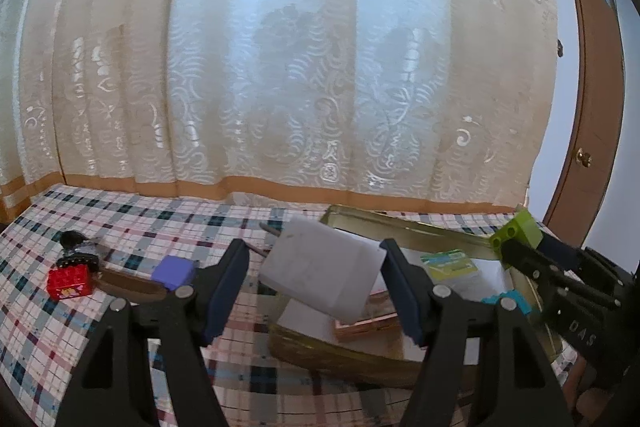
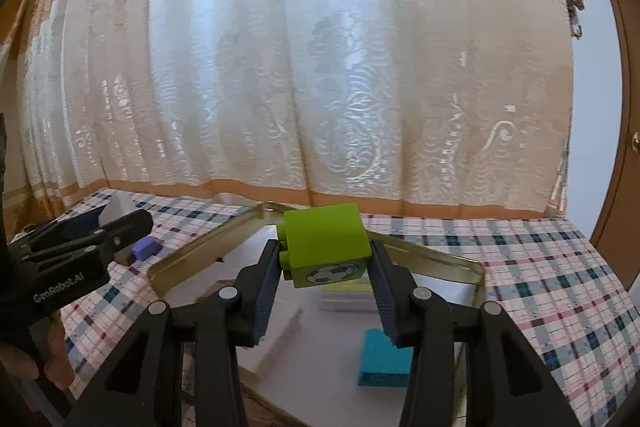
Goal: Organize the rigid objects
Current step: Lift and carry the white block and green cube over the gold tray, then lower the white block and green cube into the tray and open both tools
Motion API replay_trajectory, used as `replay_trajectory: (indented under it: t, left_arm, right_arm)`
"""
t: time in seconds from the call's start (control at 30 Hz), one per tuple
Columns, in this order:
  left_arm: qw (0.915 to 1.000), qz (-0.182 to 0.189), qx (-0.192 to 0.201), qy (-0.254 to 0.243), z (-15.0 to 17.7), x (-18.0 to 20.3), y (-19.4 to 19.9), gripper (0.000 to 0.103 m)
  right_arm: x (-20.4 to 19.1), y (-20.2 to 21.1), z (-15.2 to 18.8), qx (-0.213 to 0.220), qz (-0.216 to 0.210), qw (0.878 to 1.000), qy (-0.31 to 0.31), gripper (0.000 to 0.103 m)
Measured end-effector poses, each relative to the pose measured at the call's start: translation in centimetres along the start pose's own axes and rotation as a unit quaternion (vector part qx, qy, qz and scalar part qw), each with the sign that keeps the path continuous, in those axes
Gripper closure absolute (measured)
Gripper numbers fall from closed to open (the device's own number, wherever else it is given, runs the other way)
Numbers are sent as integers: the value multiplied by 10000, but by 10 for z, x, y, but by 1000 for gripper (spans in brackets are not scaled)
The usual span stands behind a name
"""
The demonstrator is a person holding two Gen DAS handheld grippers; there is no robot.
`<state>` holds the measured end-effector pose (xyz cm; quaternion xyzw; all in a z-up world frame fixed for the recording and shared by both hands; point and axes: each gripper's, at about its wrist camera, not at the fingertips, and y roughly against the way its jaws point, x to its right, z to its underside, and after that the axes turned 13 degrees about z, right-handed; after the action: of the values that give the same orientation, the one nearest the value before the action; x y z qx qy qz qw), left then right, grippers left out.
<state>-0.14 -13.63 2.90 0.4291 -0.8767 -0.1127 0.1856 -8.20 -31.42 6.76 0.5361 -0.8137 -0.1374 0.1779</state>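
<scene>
Lace curtains back the checked tablecloth (image 2: 540, 267) as my right gripper (image 2: 324, 275) clamps a green toy brick (image 2: 326, 239) and my left gripper (image 1: 316, 275) a white box (image 1: 320, 267). Both hang over the gold tin tray (image 2: 192, 259); next, I judge, each needs lowering onto a bare spot.

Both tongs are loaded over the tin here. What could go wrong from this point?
1. The white block sits tilted between the left tongs; it may twist out and drop.
2. The green brick is held by the right tongs near its lower part only, so it could pivot.
3. The gold tin already holds a teal block and a card pack; dropped pieces may land on these.
</scene>
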Motion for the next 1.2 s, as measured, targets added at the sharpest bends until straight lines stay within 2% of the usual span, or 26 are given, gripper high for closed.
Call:
replay_trajectory:
  t: [0.53, 0.77, 0.97, 1.2]
  left_arm:
    - [9990, 290, -330, -77, 4, 45, -41, 36]
    - [9983, 124, -495, -278, 10, 62, -59, 35]
    - [9982, -57, -516, -307, 12, 59, -62, 36]
    - [9969, -228, -625, -420, 15, 57, -69, 36]
  right_arm:
    - [49, -14, 3, -178, 447, 9987, -162, 56]
    - [36, -23, 8, -366, 310, 9988, 54, 56]
    - [33, -32, 13, -623, 143, 9979, -43, 56]
    - [23, -36, 16, -722, 126, 9973, 103, 56]
